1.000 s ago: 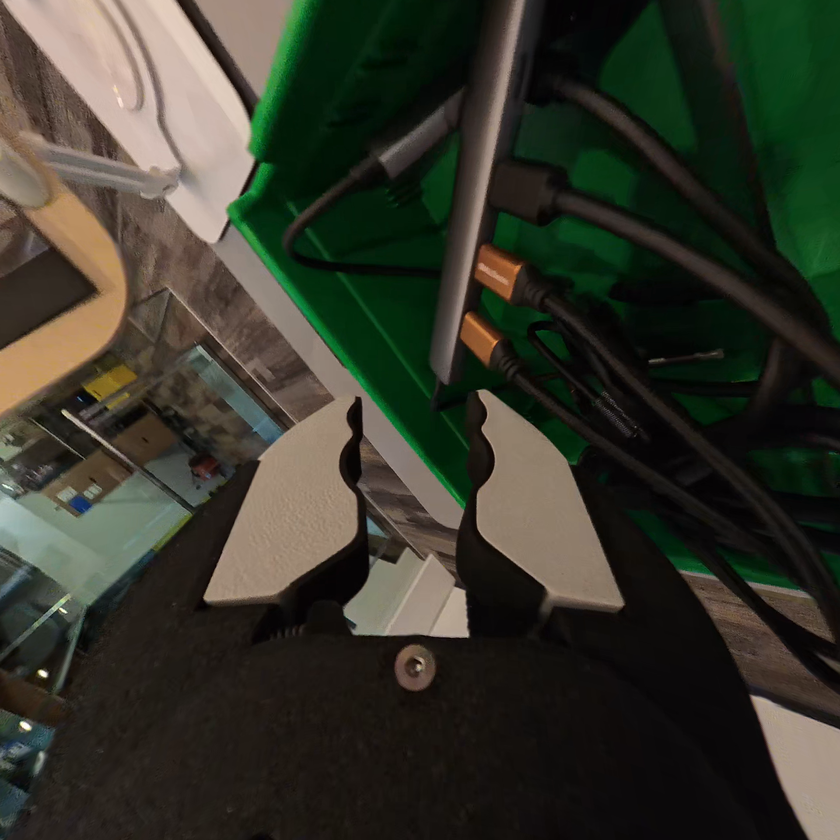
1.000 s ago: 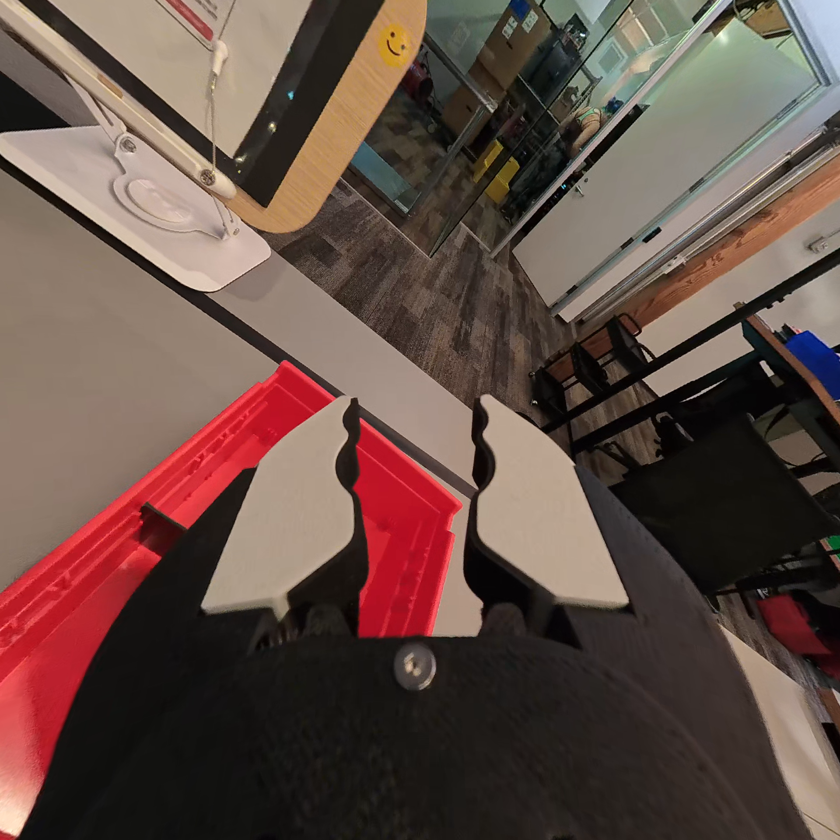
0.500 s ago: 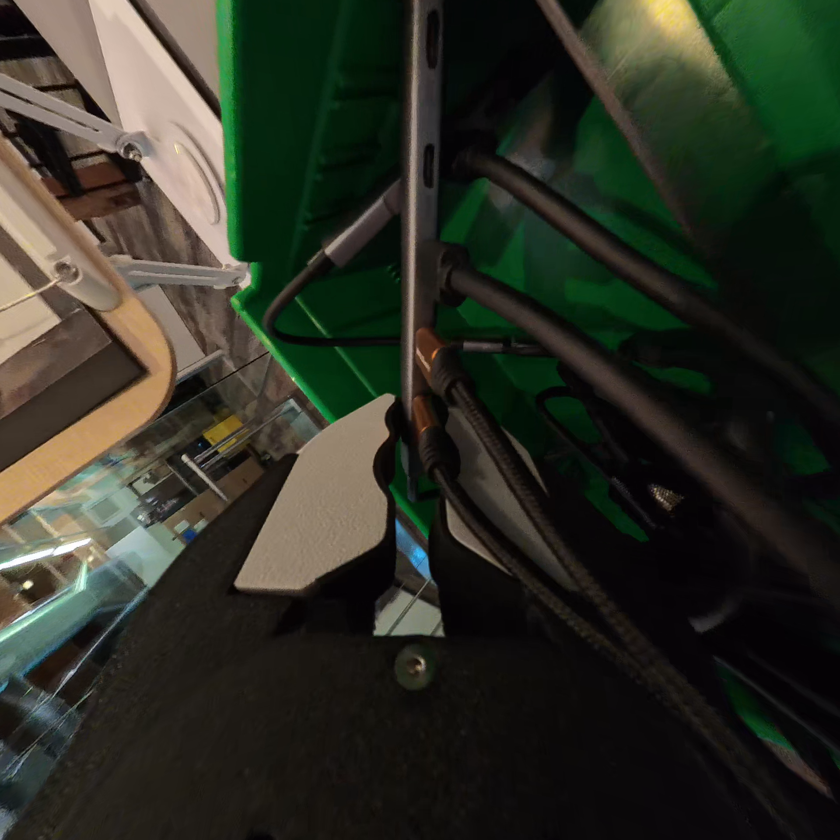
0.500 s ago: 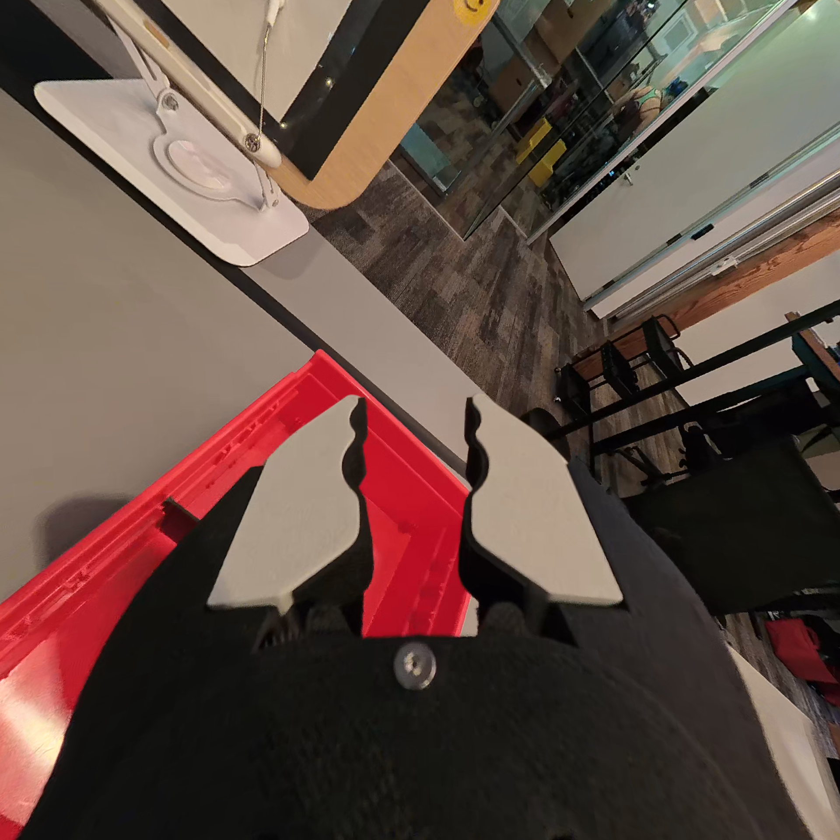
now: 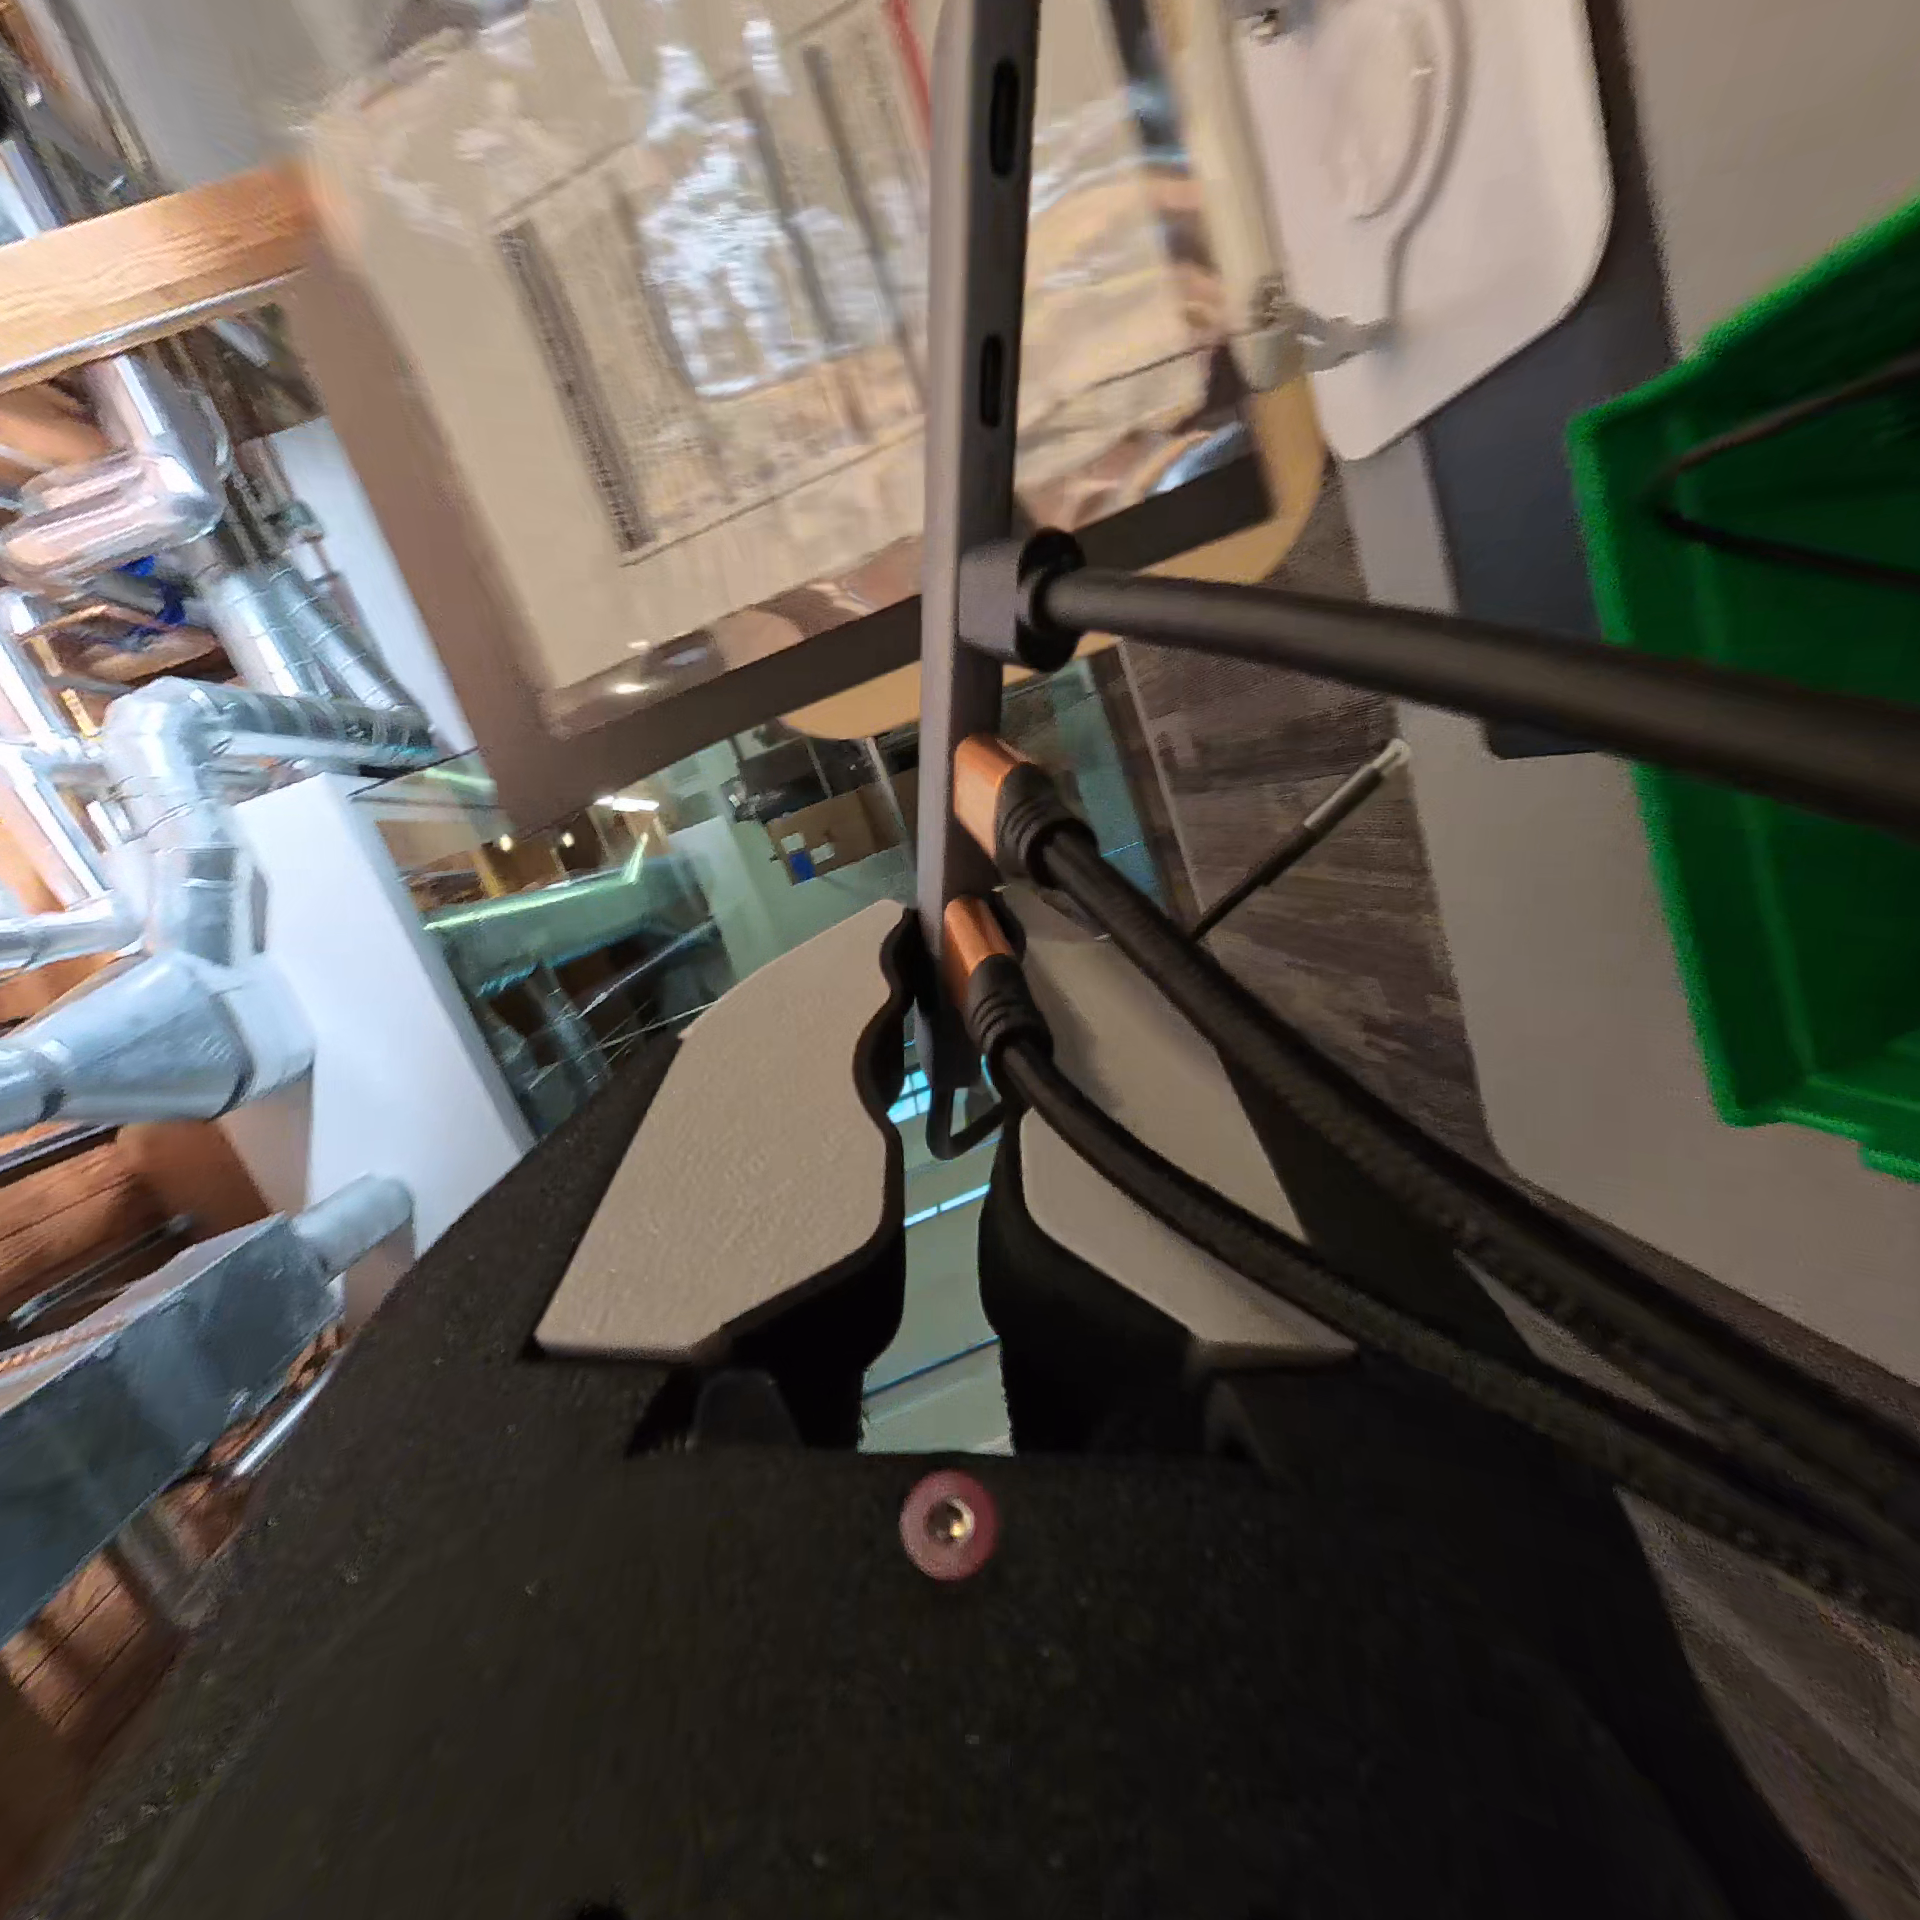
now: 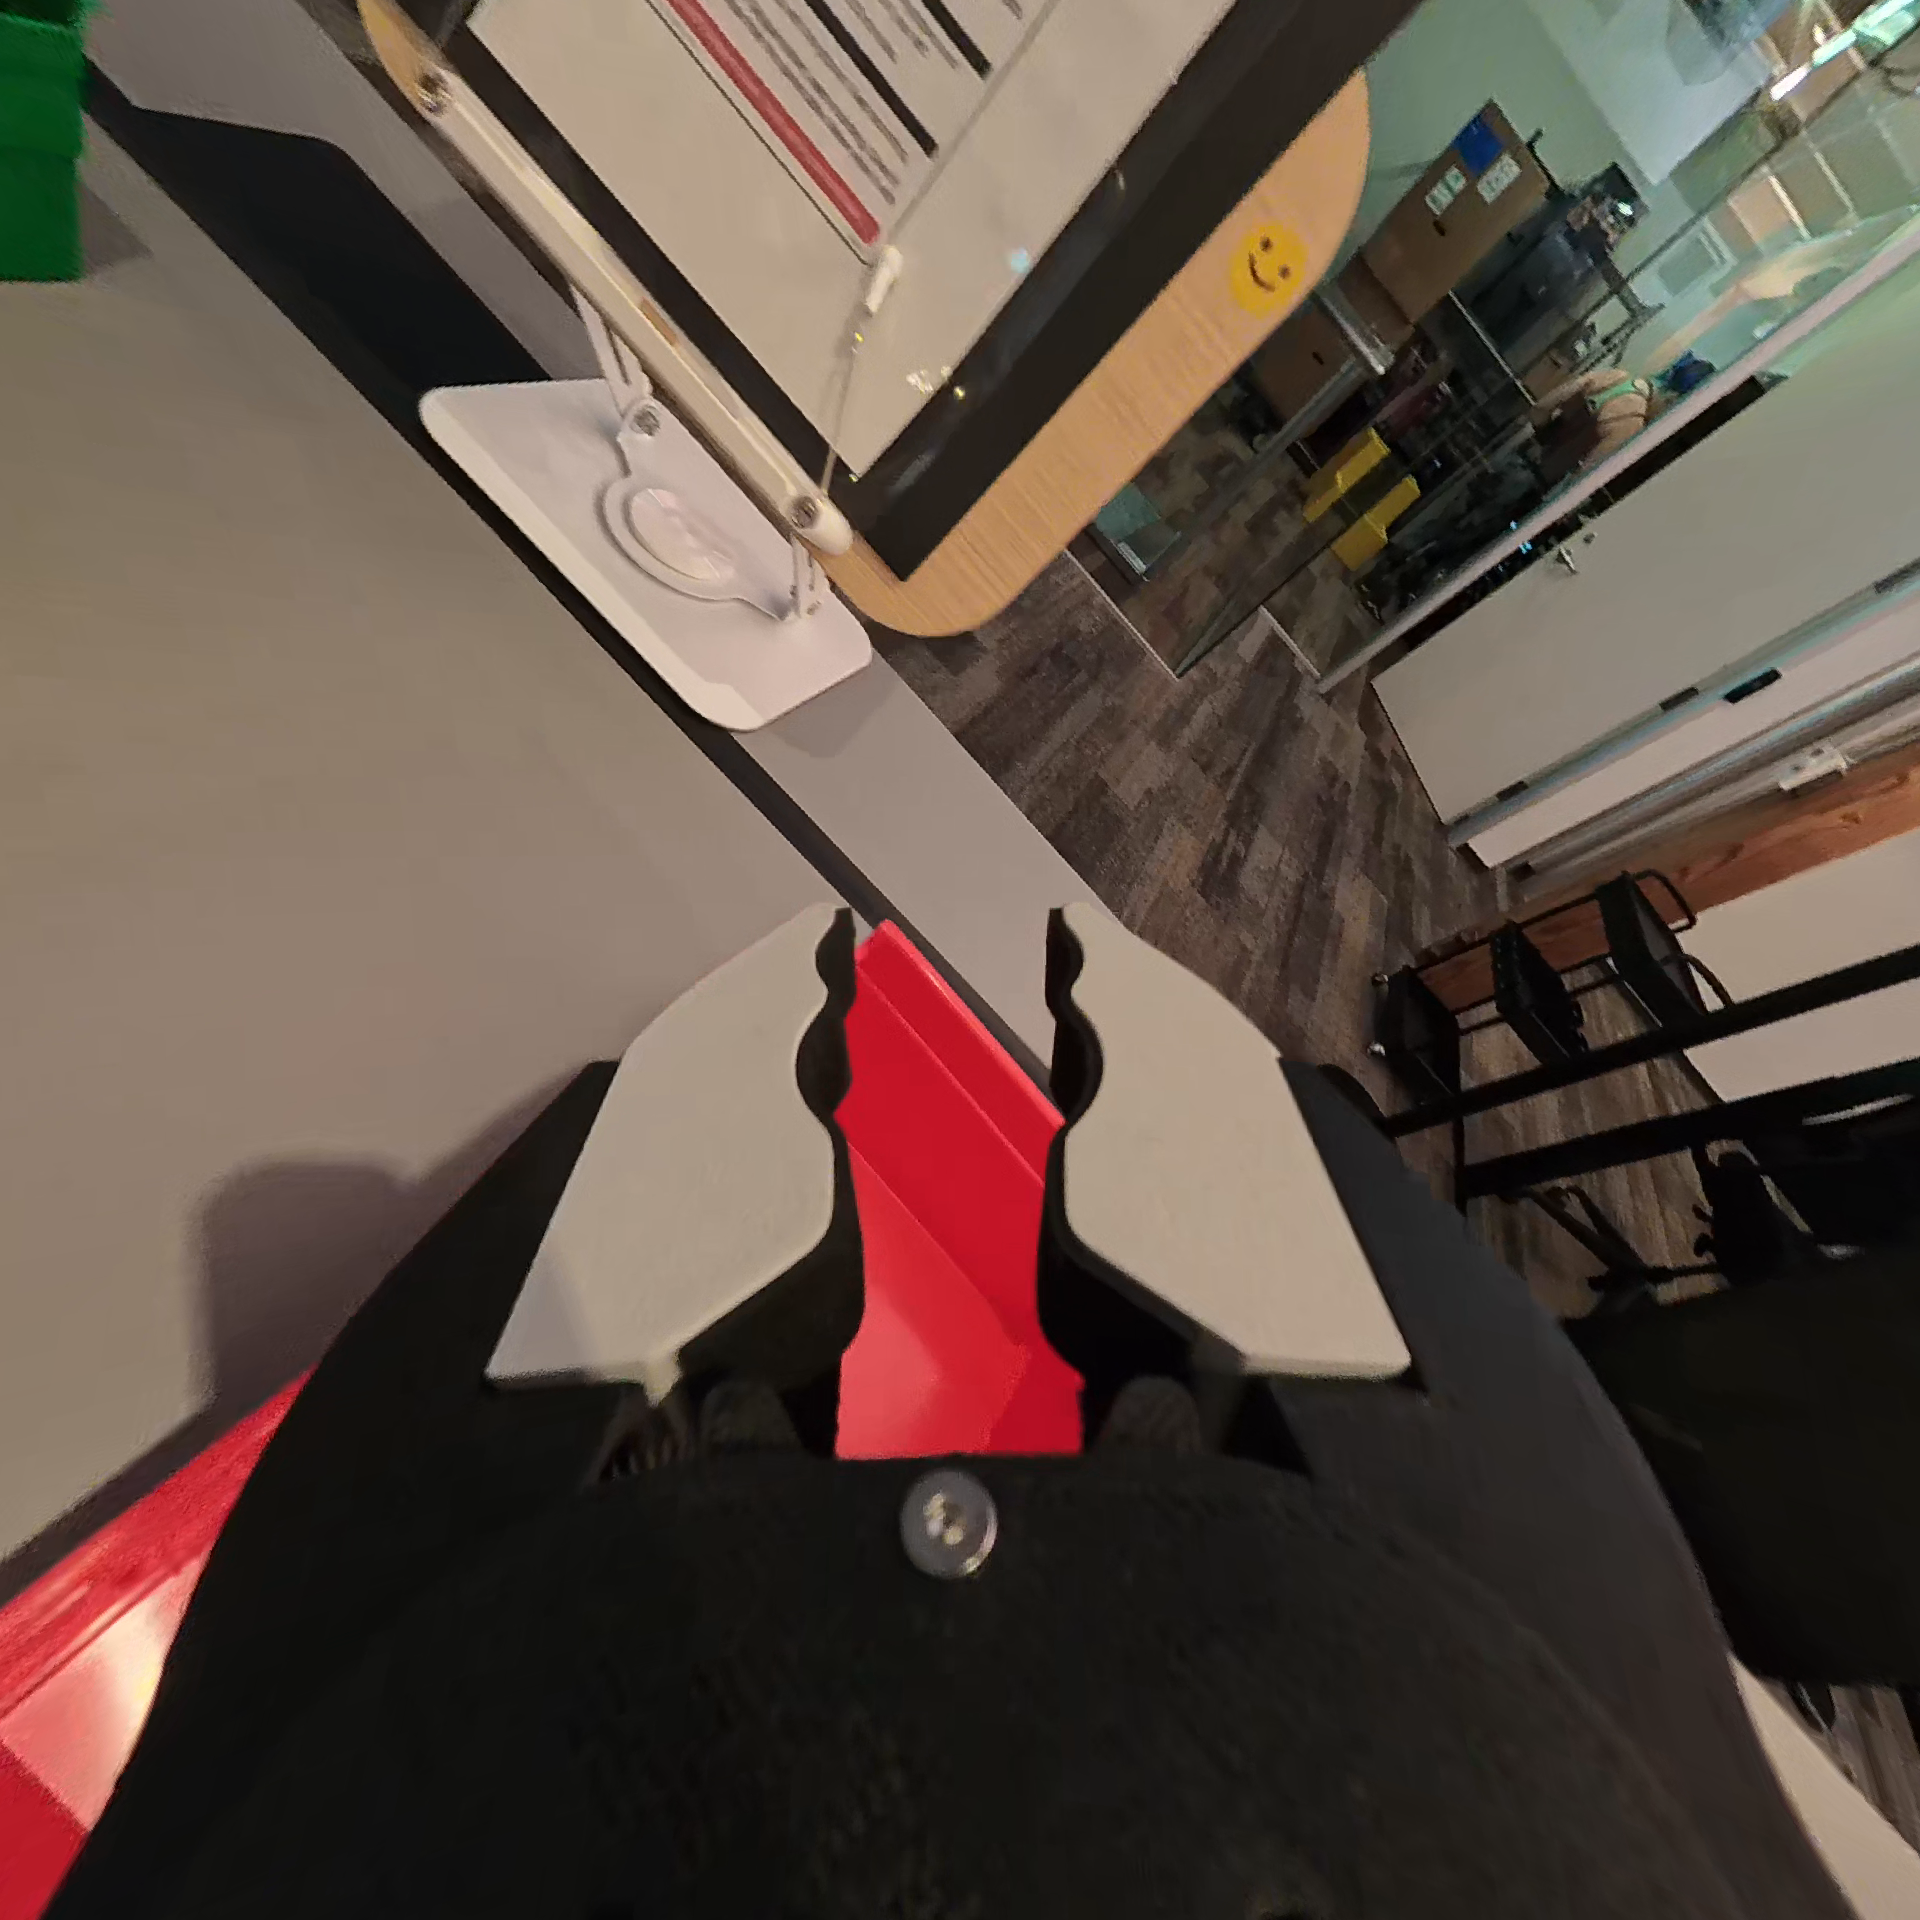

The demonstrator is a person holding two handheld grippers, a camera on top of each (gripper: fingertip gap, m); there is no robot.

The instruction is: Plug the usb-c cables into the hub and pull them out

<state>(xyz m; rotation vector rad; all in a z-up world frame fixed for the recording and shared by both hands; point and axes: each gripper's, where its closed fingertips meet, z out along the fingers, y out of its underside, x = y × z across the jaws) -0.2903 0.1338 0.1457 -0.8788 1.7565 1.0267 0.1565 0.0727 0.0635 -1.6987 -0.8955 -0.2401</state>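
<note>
In the left wrist view my left gripper (image 5: 948, 961) is shut on the near end of a slim grey hub (image 5: 966, 499) and holds it upright in the air, clear of the green bin (image 5: 1766, 727). Two braided cables with copper plugs (image 5: 982, 774) sit in the hub's right side near my fingers. A thicker smooth black cable (image 5: 1403, 649) is plugged in above them. Two empty ports show higher up. In the right wrist view my right gripper (image 6: 948, 925) is open and empty above a red bin (image 6: 935, 1143).
A white stand base (image 6: 644, 540) holds a wood-edged sign board (image 6: 1039, 312) at the grey table's (image 6: 260, 779) far edge. The green bin also shows at the top left of the right wrist view (image 6: 36, 145). Chairs and black frames (image 6: 1610, 1039) stand on the carpet beyond. Some 45 cm of space lies between my two pairs of fingers.
My left gripper closed on the hub's end and lifted it out of the green bin, cables trailing. My right gripper moved over the red bin and turned toward the sign stand, still open.
</note>
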